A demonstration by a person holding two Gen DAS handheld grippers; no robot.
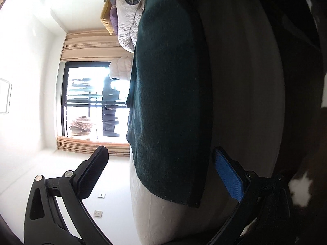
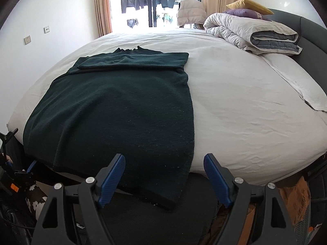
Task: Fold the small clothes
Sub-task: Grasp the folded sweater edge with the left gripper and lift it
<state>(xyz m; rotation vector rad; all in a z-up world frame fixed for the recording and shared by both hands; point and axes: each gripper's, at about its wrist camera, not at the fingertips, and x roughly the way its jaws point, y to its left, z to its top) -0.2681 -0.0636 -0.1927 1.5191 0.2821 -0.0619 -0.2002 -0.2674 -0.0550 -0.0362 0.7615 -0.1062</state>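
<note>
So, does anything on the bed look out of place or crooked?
Yes: the dark green sweater lies askew, and its lower hem hangs over the edge of the bed, not flat on the sheet. Nothing looks spilled or damaged.

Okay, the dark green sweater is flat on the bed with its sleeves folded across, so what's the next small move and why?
Probably bring both grippers to the sweater's near hem, which hangs over the bed edge. The right gripper is open and holds nothing, just short of that hem; the left gripper is also open, beside the sweater. The sleeves already lie across the top, so folding the hem up seems next.
</note>
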